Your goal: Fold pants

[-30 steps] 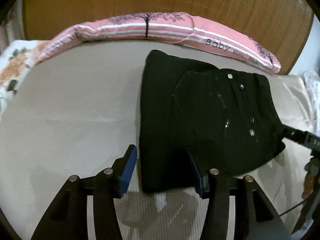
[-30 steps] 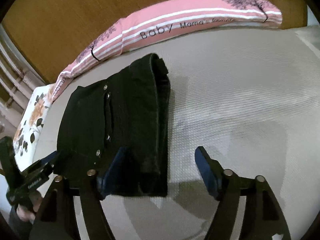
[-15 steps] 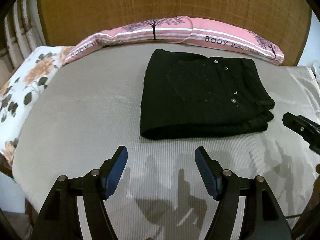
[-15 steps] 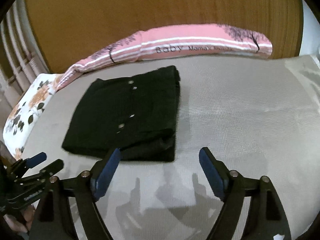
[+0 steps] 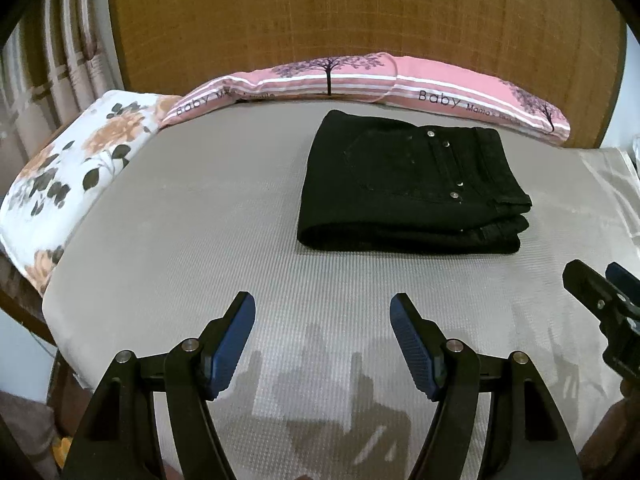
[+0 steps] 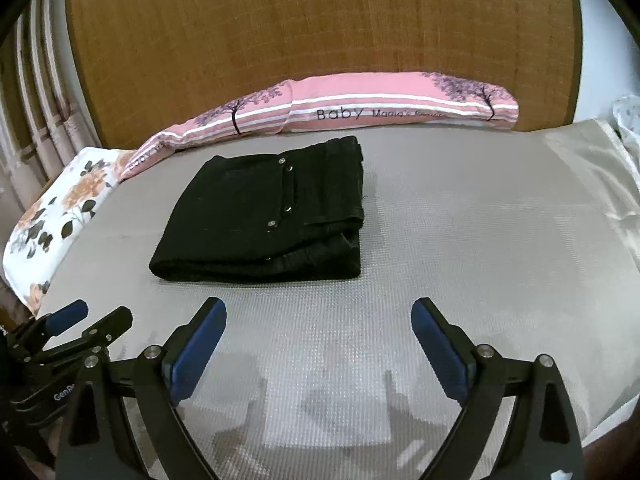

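Observation:
Black pants lie folded into a compact rectangle on the grey mattress, studs and pocket facing up. They also show in the right wrist view. My left gripper is open and empty, held above the mattress well in front of the pants. My right gripper is open and empty, also in front of the pants and apart from them. The right gripper shows at the right edge of the left wrist view. The left gripper shows at the lower left of the right wrist view.
A long pink striped pillow lies along the wooden headboard behind the pants. A floral pillow lies at the left end. Curtains hang at the far left. The mattress front edge is near both grippers.
Both grippers have drawn back and up from the folded pants, which they straddled a second ago. The pants now lie alone on the mattress.

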Available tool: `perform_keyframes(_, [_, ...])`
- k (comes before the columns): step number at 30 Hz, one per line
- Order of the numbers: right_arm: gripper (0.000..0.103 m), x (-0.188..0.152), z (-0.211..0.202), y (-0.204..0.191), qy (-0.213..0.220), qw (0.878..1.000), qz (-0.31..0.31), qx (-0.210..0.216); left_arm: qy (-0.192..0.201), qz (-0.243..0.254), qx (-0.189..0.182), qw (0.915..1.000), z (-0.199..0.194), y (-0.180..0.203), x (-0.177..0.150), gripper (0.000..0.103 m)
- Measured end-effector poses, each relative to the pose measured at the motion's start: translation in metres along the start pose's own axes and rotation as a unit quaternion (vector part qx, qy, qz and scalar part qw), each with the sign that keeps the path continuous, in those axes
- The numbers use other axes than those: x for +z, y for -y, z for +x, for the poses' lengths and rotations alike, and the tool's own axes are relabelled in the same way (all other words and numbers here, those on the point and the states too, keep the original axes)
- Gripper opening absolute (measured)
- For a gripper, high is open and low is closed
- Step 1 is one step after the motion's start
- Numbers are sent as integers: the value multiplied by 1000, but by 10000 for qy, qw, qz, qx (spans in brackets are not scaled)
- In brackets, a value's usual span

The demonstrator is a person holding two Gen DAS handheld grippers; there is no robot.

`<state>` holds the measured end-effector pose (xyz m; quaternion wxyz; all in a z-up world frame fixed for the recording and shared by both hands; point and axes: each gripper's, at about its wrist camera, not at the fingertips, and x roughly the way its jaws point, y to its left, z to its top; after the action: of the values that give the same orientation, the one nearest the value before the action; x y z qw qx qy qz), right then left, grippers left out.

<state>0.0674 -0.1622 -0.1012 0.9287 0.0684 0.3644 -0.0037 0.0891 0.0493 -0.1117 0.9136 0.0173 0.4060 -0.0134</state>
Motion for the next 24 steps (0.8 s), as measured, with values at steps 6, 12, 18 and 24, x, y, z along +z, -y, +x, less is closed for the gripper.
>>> perform_keyframes(6, [94,-7,-5,-6,59,10000,-9,-77,23,40,50,10000,-3,5,-6,70])
perform_keyframes(12, [94,-12,-7,-10,101,9999,-17,-107,61,21,99,9999,-5,5,-10,70])
perform_keyframes(18, [94,-19,-9,-16,97,9997,-162,-145,48,16,133,9999,-5,6,-13,70])
perform_keyframes(24, [96,-22,-9,-20,98,9996,-218,-169,15,28,160,9999,-5,7,-16,70])
